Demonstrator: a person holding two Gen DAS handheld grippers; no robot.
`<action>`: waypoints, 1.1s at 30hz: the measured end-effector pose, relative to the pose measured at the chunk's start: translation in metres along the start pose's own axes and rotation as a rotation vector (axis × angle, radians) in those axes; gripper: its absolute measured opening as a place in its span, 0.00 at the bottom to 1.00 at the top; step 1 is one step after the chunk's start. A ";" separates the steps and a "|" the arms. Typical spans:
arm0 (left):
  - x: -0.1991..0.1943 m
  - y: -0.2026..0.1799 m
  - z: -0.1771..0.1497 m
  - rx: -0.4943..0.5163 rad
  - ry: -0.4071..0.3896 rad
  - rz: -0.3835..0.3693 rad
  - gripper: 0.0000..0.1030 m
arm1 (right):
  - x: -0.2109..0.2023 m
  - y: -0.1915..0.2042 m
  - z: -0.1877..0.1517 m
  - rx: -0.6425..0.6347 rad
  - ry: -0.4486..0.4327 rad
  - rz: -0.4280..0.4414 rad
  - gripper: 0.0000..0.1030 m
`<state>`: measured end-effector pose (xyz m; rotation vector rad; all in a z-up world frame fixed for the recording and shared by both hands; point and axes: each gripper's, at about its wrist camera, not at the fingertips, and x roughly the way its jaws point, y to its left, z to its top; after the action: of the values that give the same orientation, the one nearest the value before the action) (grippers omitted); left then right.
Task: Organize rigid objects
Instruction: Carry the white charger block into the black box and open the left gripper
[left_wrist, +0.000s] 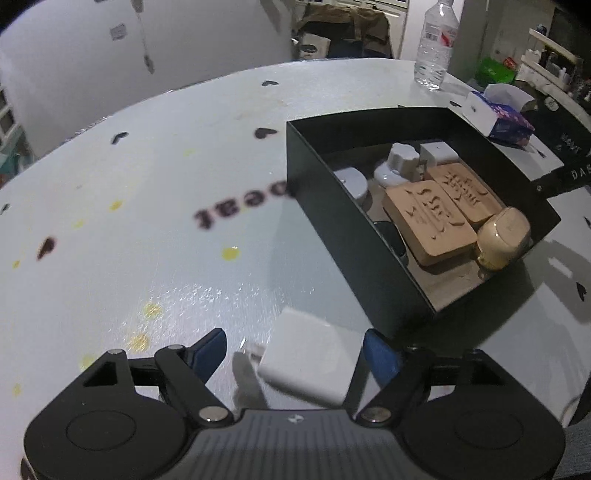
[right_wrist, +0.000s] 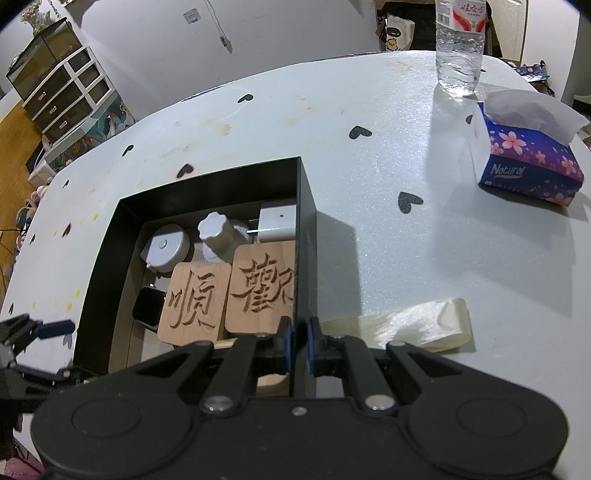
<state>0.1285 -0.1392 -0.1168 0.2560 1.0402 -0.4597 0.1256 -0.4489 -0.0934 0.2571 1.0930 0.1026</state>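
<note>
A black open box (left_wrist: 332, 206) stands on the white table and holds two carved wooden blocks (left_wrist: 428, 221), white plugs and knobs (left_wrist: 400, 162), a dark watch (left_wrist: 391, 236) and a cream earbud case (left_wrist: 504, 236). My left gripper (left_wrist: 295, 354) is open, its blue fingers on either side of a white charger plug (left_wrist: 314, 362) lying on the table just left of the box. My right gripper (right_wrist: 298, 341) is shut on the box's right wall (right_wrist: 306, 258) at its near corner. The wooden blocks (right_wrist: 229, 295) lie inside the box.
A water bottle (right_wrist: 460, 44) stands at the table's far edge. A blue tissue box (right_wrist: 524, 155) sits at the right. A cream ribbon strip (right_wrist: 417, 321) lies right of the box. The left gripper (right_wrist: 33, 332) shows at the left edge. Drawers (right_wrist: 62, 96) stand beyond the table.
</note>
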 end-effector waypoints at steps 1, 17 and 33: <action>0.002 0.002 0.001 0.001 0.006 -0.015 0.75 | 0.000 0.000 0.000 0.000 0.000 0.000 0.09; -0.044 0.018 0.018 -0.247 -0.065 -0.005 0.67 | 0.000 -0.001 0.000 0.002 0.000 0.000 0.09; -0.033 -0.063 0.063 -0.166 -0.041 -0.079 0.67 | 0.000 -0.001 0.000 0.005 -0.001 0.004 0.09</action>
<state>0.1323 -0.2128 -0.0567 0.0572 1.0453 -0.4452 0.1257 -0.4503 -0.0934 0.2634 1.0920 0.1030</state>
